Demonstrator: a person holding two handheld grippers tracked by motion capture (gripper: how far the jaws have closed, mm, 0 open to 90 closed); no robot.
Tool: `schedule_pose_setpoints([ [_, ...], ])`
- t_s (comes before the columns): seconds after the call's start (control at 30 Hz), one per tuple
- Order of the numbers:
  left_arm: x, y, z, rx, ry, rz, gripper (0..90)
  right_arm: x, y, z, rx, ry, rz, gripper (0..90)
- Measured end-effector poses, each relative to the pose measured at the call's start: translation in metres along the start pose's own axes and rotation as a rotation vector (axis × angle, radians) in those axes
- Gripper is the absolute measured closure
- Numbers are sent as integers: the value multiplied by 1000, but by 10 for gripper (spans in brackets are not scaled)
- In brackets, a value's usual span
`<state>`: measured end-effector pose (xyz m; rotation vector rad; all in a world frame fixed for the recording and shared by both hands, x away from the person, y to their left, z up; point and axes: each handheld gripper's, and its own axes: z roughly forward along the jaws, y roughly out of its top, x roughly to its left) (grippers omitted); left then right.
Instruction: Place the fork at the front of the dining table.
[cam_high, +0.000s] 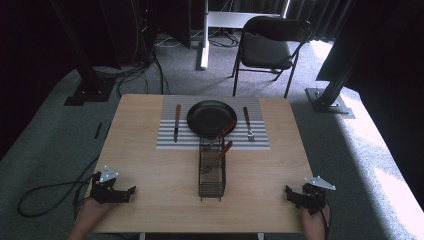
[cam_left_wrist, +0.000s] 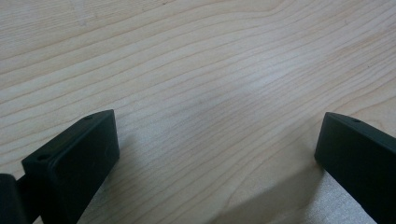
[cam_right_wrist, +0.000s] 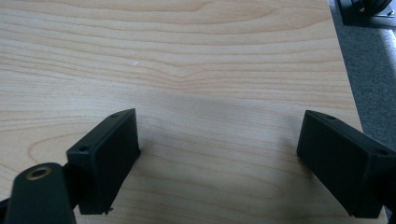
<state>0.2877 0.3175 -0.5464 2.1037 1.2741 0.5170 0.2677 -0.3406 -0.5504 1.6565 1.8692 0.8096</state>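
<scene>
Two grippers rest on the wooden table (cam_high: 150, 165), one at each near corner. Left gripper (cam_high: 131, 190), at 8 o'clock of the table in the high view, points toward 3 o'clock; its own view (cam_left_wrist: 217, 140) shows both jaws spread wide with bare wood grain between them and nothing held. Right gripper (cam_high: 288, 190), at 4 o'clock of the table, points toward 9 o'clock; its own view (cam_right_wrist: 218, 140) likewise shows the jaws wide apart and empty, with the table edge and grey carpet (cam_right_wrist: 373, 70) at 2 o'clock.

Between the two grippers, on the table's centre line, stands a black wire caddy (cam_high: 212, 172), long axis running 12 to 6 o'clock. Two wooden-handled utensils (cam_high: 226, 148) lean out of its far end toward 1 o'clock; what kind they are cannot be told.

At 12 o'clock of the caddy, touching its far end, lies a striped placemat (cam_high: 257, 142). A black plate (cam_high: 207, 115) sits at its centre. A knife (cam_high: 177, 123) with a wooden handle lies at 9 o'clock of the plate, and a fork (cam_high: 248, 124) with a wooden handle at 3 o'clock, both parallel to the mat's short sides.

Beyond the table, at 12 o'clock, a black folding chair (cam_high: 267, 50) stands on the carpet.
</scene>
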Motion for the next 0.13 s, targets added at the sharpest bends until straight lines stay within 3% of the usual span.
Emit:
schedule_pose_setpoints([
  [0.13,0,0,0,0,-1,0,0,0,0,0,0,2,-2,120],
])
